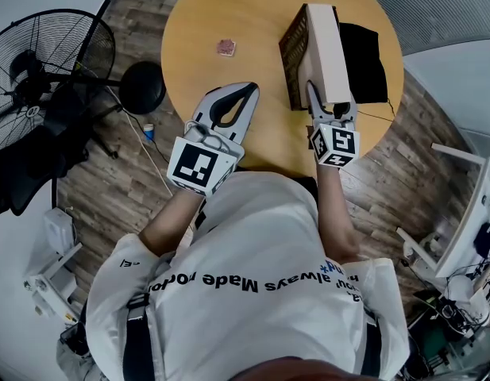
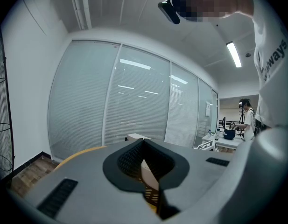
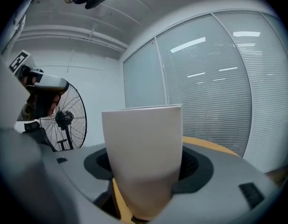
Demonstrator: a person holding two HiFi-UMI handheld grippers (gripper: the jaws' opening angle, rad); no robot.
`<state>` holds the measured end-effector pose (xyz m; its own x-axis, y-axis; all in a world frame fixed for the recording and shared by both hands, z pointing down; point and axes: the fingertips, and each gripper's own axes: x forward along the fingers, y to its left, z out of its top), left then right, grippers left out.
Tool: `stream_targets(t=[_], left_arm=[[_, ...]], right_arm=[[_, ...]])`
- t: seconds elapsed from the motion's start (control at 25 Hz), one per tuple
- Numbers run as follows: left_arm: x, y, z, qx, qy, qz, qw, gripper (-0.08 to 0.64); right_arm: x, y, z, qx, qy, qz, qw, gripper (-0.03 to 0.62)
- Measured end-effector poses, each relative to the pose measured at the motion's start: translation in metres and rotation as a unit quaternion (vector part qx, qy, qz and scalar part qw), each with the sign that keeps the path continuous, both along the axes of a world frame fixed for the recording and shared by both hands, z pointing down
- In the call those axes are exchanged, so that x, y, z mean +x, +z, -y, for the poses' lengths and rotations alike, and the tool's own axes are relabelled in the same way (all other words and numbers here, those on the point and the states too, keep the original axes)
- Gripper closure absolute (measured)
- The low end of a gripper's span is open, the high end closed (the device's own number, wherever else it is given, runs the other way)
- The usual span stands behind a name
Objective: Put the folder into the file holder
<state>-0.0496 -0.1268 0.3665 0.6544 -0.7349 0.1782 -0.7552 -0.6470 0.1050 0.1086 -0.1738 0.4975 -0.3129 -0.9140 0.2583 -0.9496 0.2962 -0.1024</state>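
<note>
- My left tool (image 1: 246, 94) hangs over the near edge of the round tabletop (image 1: 229, 10). Its jaws are clenched with the tips touching, and it carries nothing. In the left gripper view (image 2: 144, 142) only the dark hollow behind the tips stays clear.
- My right tool (image 1: 332, 108) sits just to the right of it, at the near end of the folder (image 1: 326, 50), and is grasping that end. In the right gripper view (image 3: 144, 171) the pale folder (image 3: 144, 157) stands up between the jaws and fills the middle of the picture.
- From the head view the folder runs away from me, lengthwise over the file holder (image 1: 293, 54). The holder's black mesh wall shows along the folder's left side and a black part along its right. I cannot tell whether the folder is seated inside or only resting on top.
- Through the hollow of the left tool I catch a sliver of the folder (image 2: 148, 171), with mesh beside it.
- A small pinkish thing (image 1: 225, 48) lies on the tabletop, left of the holder and well apart from both tools.
- A black standing fan (image 1: 50, 62) stands on the wooden floor (image 1: 129, 173) off the left of the tabletop; the right gripper view shows it too (image 3: 64, 120).
- Beyond it all runs a glass wall (image 2: 134, 101) with blinds, and a person (image 2: 247, 118) stands far off at a desk.
</note>
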Motion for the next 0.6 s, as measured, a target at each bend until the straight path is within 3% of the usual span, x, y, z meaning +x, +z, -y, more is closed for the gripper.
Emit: stream_targets(t=[0.6], left_arm=[[0.0067, 0.0042, -0.0019, -0.002, 0.004, -0.002, 1.0, 0.536]], right_arm=[[0.0005, 0.0082, -0.003, -0.016, -0.01, 0.003, 1.0, 0.268]])
